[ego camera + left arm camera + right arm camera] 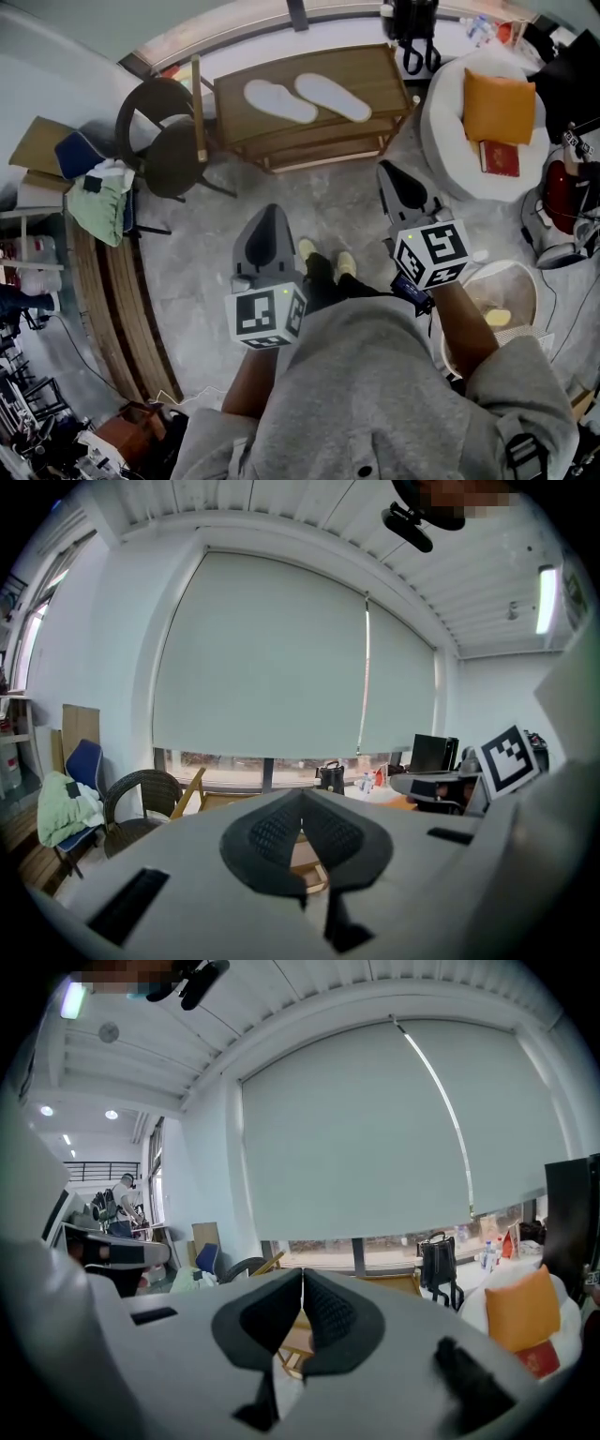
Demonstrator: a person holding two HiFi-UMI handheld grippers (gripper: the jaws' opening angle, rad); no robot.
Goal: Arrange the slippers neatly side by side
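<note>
Two white slippers lie side by side on top of a low wooden rack (375, 70) in the head view: the left slipper (278, 100) and the right slipper (333, 97), both angled the same way. My left gripper (270, 217) is held above the floor well short of the rack, jaws shut and empty. My right gripper (391, 174) is closer to the rack's right front corner, also shut on nothing. In the left gripper view my left gripper (302, 797) has its tips touching; in the right gripper view my right gripper (302, 1274) does too.
A dark wicker chair (164, 136) stands left of the rack, with a green cloth (103, 208) on a seat beyond it. A white round pouf (448, 141) with an orange cushion (497, 108) and a red book (499, 157) sits at right. A black bag (415, 33) stands behind the rack.
</note>
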